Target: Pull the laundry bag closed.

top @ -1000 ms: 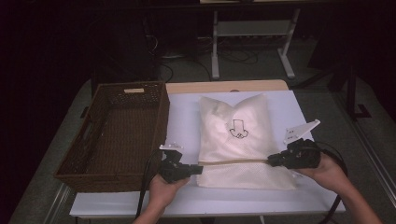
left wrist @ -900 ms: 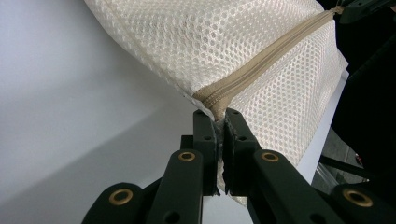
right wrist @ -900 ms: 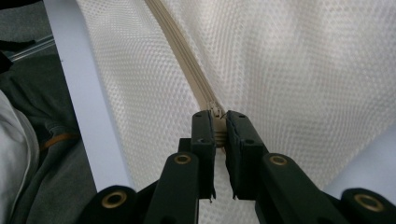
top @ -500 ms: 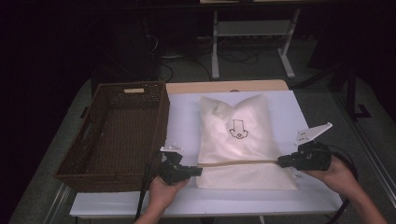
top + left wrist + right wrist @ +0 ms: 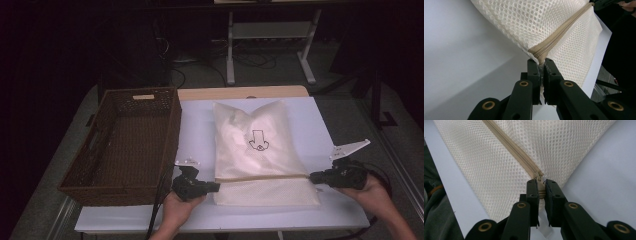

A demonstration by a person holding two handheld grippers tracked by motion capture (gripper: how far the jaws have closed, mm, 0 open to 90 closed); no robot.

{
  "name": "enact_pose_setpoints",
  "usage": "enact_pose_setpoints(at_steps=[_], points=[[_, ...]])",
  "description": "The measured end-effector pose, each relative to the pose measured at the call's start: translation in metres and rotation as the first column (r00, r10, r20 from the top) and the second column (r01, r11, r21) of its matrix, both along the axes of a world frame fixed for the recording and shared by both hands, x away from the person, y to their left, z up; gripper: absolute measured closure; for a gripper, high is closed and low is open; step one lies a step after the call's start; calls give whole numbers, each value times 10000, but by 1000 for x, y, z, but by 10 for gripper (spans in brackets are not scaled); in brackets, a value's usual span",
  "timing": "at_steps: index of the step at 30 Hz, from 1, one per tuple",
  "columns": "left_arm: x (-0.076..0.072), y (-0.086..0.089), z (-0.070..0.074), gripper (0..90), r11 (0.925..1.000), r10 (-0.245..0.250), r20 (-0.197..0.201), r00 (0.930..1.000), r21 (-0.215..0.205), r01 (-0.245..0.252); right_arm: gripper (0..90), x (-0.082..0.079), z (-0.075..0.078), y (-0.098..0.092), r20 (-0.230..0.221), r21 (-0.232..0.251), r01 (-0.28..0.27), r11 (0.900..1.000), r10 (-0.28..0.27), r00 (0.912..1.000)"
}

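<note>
On the white table [image 5: 195, 125], right of a wicker basket [image 5: 125, 145], lies a mesh bag [image 5: 260, 150]. Across its near part runs a tan zipper [image 5: 262, 177]. The left gripper [image 5: 216, 187] pinches the zipper's left end; the right gripper [image 5: 312, 176] clamps the zipper pull [image 5: 539, 180] at the bag's right edge.
</note>
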State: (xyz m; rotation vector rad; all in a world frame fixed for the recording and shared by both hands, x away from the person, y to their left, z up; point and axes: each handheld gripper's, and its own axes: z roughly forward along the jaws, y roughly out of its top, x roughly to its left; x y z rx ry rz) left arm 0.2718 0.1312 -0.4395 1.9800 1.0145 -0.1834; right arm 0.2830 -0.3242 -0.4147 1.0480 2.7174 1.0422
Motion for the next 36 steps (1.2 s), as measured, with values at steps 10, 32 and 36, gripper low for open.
enact_pose_setpoints(at_steps=[10, 32, 36], points=[[-3, 8, 2, 755, 9998, 162, 233, 9996, -149, -159, 703, -11, 2, 8, 661, 243, 264, 9994, -280, 9974], [-35, 8, 10, 339, 9977, 178, 3074, 9514, 568, -370, 321, -39, 12, 26, 1881, 404, 1402, 9893, -1453, 9713], [-40, 9, 9, 313, 9967, 170, 3300, 9438, 692, -422, 301, -42, 10, 29, 1975, 210, 1429, 9895, -1443, 9696]])
